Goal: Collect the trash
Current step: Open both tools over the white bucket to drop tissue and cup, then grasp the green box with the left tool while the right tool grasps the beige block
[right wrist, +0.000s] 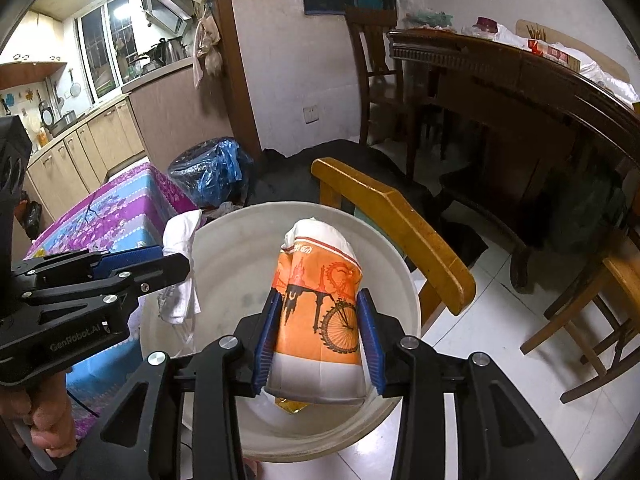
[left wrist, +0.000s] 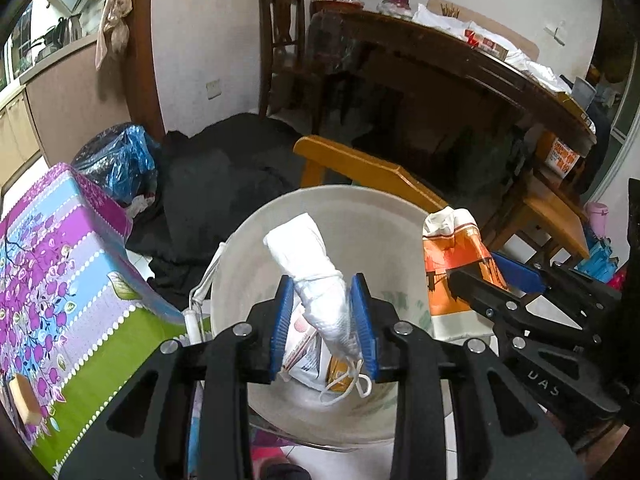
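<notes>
Between my left fingers (left wrist: 280, 320) sits a crumpled white face mask (left wrist: 320, 280), pinched across its lower half by the blue pads, with its upper end sticking out beyond the tips and its white ear loops dangling back toward my palm. My left gripper (left wrist: 323, 322) is clamped on it directly over the round white plastic bucket (left wrist: 240, 264), whose open mouth lies below and ahead of the fingertips. Down inside the bucket, beneath the mask, I can see printed paper wrappers (left wrist: 308, 344) resting on the bottom.

Between my right fingers (right wrist: 370, 340) I hold a crushed orange and white paper cup with a bicycle print (right wrist: 318, 312), gripped at its sides, its flattened rim pointing forward past the tips and its white base toward my palm. My right gripper (right wrist: 318, 338) is closed on the cup above the same bucket (right wrist: 224, 264), slightly toward the bucket's right half. My two grippers hang near one another over the opening, the mask to the left of the cup.

Beyond the fingertips, just past the far rim, stands a yellow wooden chair back (right wrist: 392, 224). Off to the left of my left fingers lies a purple, blue and green floral cloth (left wrist: 60, 272), and farther ahead a dark bin lined with a blue plastic bag (left wrist: 120, 160).
</notes>
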Motion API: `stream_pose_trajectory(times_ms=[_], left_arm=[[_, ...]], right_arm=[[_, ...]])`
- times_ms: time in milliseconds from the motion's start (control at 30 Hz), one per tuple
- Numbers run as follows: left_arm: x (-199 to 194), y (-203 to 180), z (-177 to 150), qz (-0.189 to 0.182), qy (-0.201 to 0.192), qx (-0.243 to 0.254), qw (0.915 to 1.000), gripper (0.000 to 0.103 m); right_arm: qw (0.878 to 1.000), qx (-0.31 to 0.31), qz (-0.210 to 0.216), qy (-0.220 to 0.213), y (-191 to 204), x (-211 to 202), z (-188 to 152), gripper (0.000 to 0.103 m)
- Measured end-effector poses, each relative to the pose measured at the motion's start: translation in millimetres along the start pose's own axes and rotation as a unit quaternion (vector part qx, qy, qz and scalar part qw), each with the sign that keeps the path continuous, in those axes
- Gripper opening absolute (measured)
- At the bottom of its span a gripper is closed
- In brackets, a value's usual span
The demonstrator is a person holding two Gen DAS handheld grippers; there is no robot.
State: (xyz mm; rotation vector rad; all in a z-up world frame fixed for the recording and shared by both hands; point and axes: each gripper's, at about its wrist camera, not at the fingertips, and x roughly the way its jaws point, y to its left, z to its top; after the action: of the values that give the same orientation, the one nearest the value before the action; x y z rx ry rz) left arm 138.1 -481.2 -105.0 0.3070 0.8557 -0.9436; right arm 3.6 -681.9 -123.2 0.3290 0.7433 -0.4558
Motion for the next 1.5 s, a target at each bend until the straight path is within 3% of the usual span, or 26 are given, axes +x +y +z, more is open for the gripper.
stream_pose_trajectory(times_ms=[133, 633, 767, 833, 933, 1133, 1200, 1333, 1400, 1433, 1500], left_arm=[[3, 2, -1, 0.002, 0.004, -0.005, 1.0, 0.043], [-2, 1, -3, 0.009, -0.003, -0.007, 0.9999, 0.043], [-15, 6, -7, 0.019, -0.013, -0.003, 0.9997, 0.043], [-27, 12, -14, 0.022, -0.02, 0.0, 0.9996, 0.043], [-51, 34, -31, 0.036, -0.031, 0.003, 0.9989, 0.043], [-113, 118, -83, 0.065, -0.047, -0.074, 0.994, 0.045], [-137, 155, -103, 0.078, -0.053, -0.117, 0.9886, 0.046], [-199, 236, -150, 0.133, -0.082, -0.216, 0.9637, 0.047], [-223, 273, -171, 0.166, -0.094, -0.26, 0.9465, 0.056], [-235, 294, -184, 0.193, -0.095, -0.287, 0.9335, 0.058], [-251, 335, -209, 0.213, -0.09, -0.354, 0.9064, 0.058]], right_arm=[[1.0, 0.005, -0.001, -0.003, -2, 2, -1, 0.041], [1.0, 0.007, 0.0, -0.015, 3, -6, -5, 0.042], [0.999, 0.001, 0.011, -0.047, 15, -30, -7, 0.042], [0.997, -0.006, 0.026, -0.077, 25, -50, -12, 0.051], [0.991, -0.015, 0.058, -0.122, 47, -81, -21, 0.067], [0.981, -0.045, 0.135, -0.134, 108, -96, -42, 0.07], [0.978, -0.057, 0.157, -0.121, 129, -90, -47, 0.07], [0.973, -0.083, 0.197, -0.089, 179, -71, -58, 0.07], [0.969, -0.093, 0.217, -0.074, 204, -63, -64, 0.07], [0.966, -0.1, 0.227, -0.066, 217, -59, -67, 0.07], [0.961, -0.115, 0.244, -0.055, 241, -54, -72, 0.07]])
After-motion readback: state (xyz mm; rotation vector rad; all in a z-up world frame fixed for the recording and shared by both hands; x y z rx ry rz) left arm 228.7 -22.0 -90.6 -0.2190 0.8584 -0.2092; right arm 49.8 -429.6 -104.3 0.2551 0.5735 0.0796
